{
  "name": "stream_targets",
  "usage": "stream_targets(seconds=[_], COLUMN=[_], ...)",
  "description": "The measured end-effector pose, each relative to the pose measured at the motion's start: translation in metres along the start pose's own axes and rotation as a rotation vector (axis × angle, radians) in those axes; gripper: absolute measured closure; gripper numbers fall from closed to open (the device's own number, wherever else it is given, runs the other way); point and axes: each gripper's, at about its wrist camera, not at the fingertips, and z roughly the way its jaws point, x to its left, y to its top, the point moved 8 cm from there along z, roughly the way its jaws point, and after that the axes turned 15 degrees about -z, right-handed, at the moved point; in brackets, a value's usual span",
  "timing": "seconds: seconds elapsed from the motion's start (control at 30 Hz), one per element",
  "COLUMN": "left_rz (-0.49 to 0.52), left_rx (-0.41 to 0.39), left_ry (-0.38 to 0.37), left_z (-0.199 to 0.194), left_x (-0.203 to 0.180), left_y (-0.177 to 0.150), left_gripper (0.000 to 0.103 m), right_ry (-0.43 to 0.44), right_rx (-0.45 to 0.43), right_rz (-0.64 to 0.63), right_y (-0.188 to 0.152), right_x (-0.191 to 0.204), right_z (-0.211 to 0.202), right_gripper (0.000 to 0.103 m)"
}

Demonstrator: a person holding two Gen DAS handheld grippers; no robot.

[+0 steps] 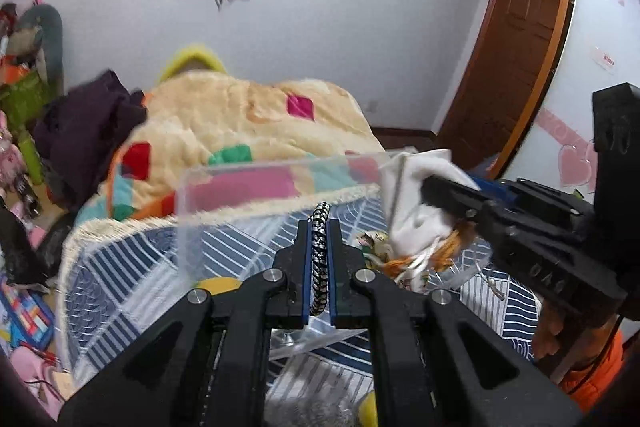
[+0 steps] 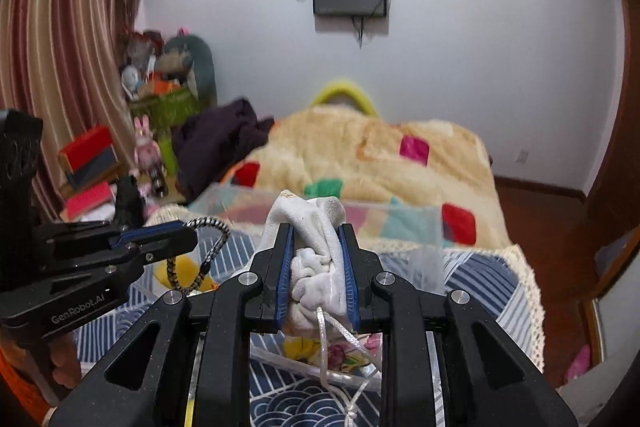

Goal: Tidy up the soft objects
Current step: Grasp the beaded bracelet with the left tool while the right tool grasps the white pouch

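My left gripper (image 1: 320, 227) is shut on a black-and-white braided cord (image 1: 319, 259), held above a clear plastic box (image 1: 256, 179) on the bed. The cord also shows in the right wrist view (image 2: 212, 239), looping from the left gripper (image 2: 188, 233). My right gripper (image 2: 316, 243) is shut on a white drawstring pouch (image 2: 312, 227), with white strings (image 2: 332, 343) hanging below. In the left wrist view the right gripper (image 1: 430, 187) holds the pouch (image 1: 416, 203) at the box's right end.
A blue-and-white patterned bedspread (image 1: 132, 267) covers the bed, with a cream patchwork blanket (image 1: 248, 119) and dark purple clothing (image 1: 84, 123) beyond. A yellow object (image 1: 218, 285) and flowered items (image 2: 340, 353) lie under the box. Toys and boxes (image 2: 160, 75) crowd the left floor.
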Motion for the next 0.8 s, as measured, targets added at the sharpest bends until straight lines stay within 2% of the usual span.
stream_targets(seconds=[0.23,0.37,0.53,0.63,0.7,0.77,0.8], left_rz=[0.044,0.037,0.052,0.059,0.067,0.064,0.055], left_rx=[0.07,0.103,0.11,0.095,0.085,0.078,0.066], left_ry=[0.069,0.086,0.109,0.105,0.106,0.102,0.098], left_z=[0.036,0.041,0.037,0.025,0.016,0.006,-0.001], left_x=[0.003,0.007,0.007,0.004,0.003,0.001,0.0], left_y=[-0.018,-0.027,-0.032,-0.032,-0.032,-0.033,-0.033], left_gripper=[0.097,0.097,0.096,0.088,0.079,0.057,0.053], right_ry=[0.045,0.056,0.06,0.055,0.048,0.05,0.048], right_rx=[0.095,0.134,0.12,0.098,0.072,0.042,0.026], right_rz=[0.006,-0.002,0.002,0.003,0.011,0.025,0.033], right_y=[-0.015,-0.025,-0.029,-0.026,-0.023,-0.02,-0.018], right_x=[0.002,0.006,0.005,0.003,0.001,-0.001,-0.002], right_z=[0.024,0.028,0.015,0.005,-0.004,-0.016,-0.021], right_gripper=[0.082,0.079,0.076,0.072,0.063,0.055,0.052])
